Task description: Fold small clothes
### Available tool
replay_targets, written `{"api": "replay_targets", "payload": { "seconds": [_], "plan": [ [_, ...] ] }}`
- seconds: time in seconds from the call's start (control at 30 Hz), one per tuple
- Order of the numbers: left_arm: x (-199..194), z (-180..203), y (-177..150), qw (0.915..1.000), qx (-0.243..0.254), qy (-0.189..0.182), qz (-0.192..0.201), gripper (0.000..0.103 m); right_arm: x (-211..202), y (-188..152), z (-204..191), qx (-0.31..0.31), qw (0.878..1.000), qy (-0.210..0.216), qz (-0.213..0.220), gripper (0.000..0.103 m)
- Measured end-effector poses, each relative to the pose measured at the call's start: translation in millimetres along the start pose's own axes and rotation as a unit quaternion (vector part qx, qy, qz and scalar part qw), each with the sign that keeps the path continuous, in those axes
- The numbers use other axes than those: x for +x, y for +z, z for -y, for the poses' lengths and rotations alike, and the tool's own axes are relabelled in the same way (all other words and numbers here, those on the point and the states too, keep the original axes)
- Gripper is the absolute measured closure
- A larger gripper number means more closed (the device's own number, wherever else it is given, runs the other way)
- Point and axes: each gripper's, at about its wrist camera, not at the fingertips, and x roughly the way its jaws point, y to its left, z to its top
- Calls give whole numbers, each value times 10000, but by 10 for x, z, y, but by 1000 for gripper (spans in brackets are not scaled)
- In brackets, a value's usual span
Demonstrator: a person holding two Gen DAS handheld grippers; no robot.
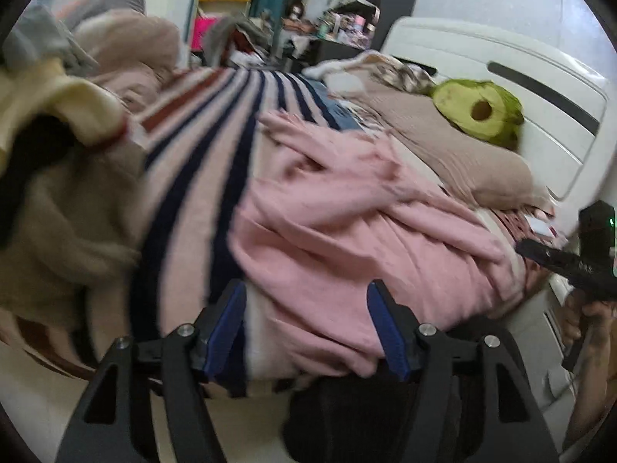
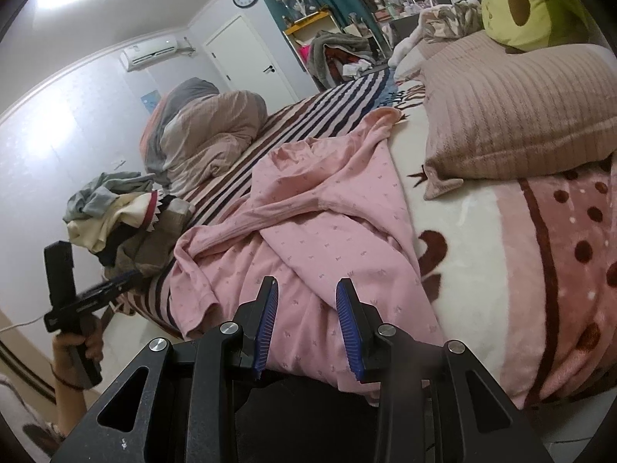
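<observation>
The crumpled pink cotton top with a tiny printed pattern (image 2: 308,208) lies unfolded on the striped bedspread (image 2: 308,115), beside the ribbed beige pillow (image 2: 513,115), so folding looks not yet begun. Both the left gripper (image 1: 306,328) and right gripper (image 2: 306,324) hang wide and empty at the top's near hem, over the bed edge. Next they likely pinch that hem and spread it flat; free bedspread lies beyond the top, while the pile of mixed clothes (image 2: 115,216) crowds its left.
</observation>
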Motion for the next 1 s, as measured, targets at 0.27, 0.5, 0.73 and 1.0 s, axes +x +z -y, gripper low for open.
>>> {"api": "replay_targets", "payload": {
  "seconds": [0.27,0.5,0.73,1.0],
  "plan": [
    [476,299,-108,9992,81,242,-323,55,20,-34,-51,8,10000,76,-42,75],
    [325,183,-53,9984,176,539,-61,102,33,-49,-34,22,9999,34,-101,75],
    [141,-149,-24,9953,157,956,26,100,195,78,-111,-380,9990,-137,-192,75],
    [150,-151,-69,9990,124,429,89,67,882,335,-616,-1987,9766,-599,-567,53]
  ]
}}
